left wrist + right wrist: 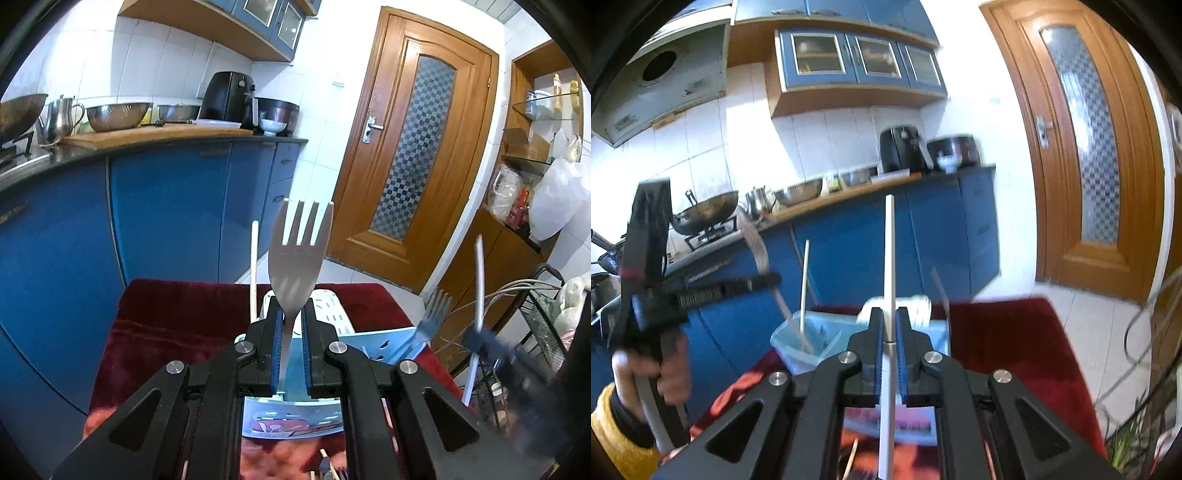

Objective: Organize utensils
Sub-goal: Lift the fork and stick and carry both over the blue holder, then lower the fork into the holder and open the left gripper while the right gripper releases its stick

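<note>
A wooden door (pixel 413 147) with a checkered frosted pane stood shut in the white-tiled wall, beside blue base cabinets (pixel 166 210) under a dark counter. On that counter sat a black air fryer (pixel 229 98), a steel colander (pixel 118 116), a steel jug (pixel 61 116), a dark round pot (pixel 279 110) with a small white bowl (pixel 272 126) in front of it, and a wok (pixel 705 214) on the stove, while blue glass-fronted wall cabinets (pixel 860 59) and a grey range hood (pixel 661 81) hung above. A dark red cloth (pixel 177 314) covered the near surface, and at the right stood open shelves (pixel 543 110) holding what looked like jars and bags, too blurred to tell apart.
</note>
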